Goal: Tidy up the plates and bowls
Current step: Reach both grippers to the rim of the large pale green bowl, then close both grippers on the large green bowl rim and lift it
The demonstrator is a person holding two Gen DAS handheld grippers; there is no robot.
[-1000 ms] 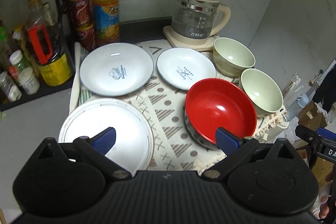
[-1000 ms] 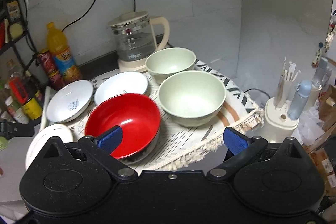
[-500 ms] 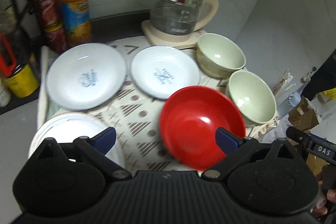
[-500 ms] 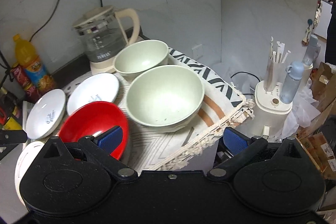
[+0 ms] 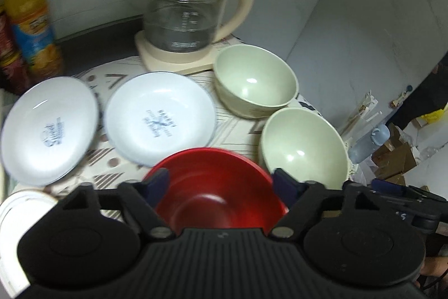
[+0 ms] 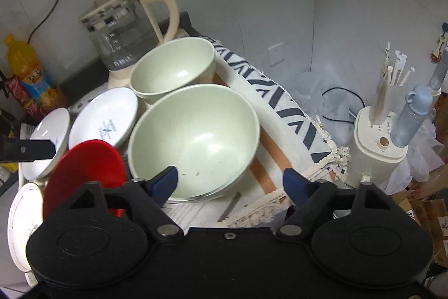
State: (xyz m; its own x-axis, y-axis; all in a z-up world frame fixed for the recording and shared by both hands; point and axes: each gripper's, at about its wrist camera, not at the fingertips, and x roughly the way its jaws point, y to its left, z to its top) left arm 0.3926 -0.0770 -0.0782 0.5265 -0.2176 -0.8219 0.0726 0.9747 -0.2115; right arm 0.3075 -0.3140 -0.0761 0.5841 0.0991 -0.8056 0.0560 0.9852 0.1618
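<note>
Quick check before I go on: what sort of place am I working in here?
Probably a cramped home kitchen corner: a glass electric kettle against the wall, an orange drink bottle beside it, and bowls and plates on a patterned cloth.

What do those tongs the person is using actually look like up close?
Both look alike. The left tongs and the right tongs each have a broad matte black body with two round bulges, a ribbed centre panel and silver pivot screws. Two angular black arms reach forward, each tipped with a dark blue pad. No cables show on either.
</note>
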